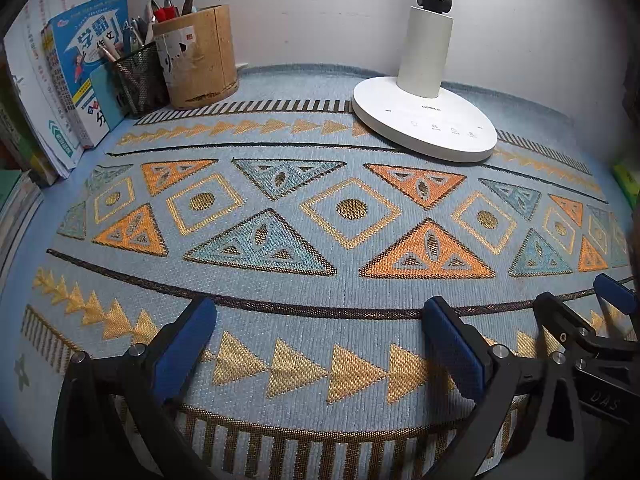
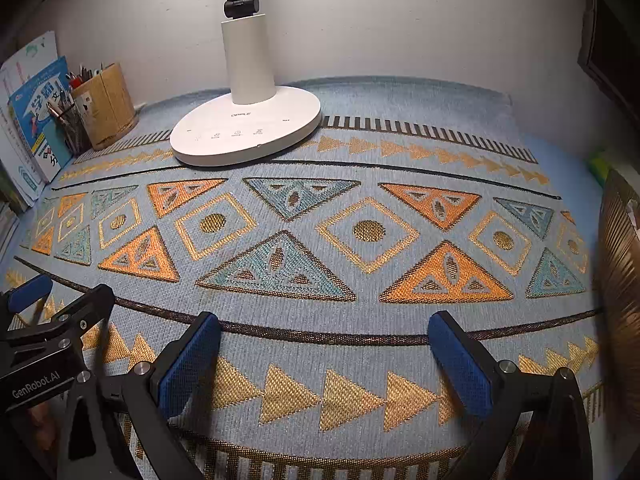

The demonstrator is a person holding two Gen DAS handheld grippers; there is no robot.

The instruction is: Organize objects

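Pens [image 1: 172, 4] stand roughly upright, tips apparently up, in the wooden holder [image 1: 200, 56]; both tongs [image 1: 320, 344] [image 2: 324, 364] gape, empty.

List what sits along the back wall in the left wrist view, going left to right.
Upright books → black mesh pen cup → wooden pen holder → white desk lamp, all on the patterned mat.
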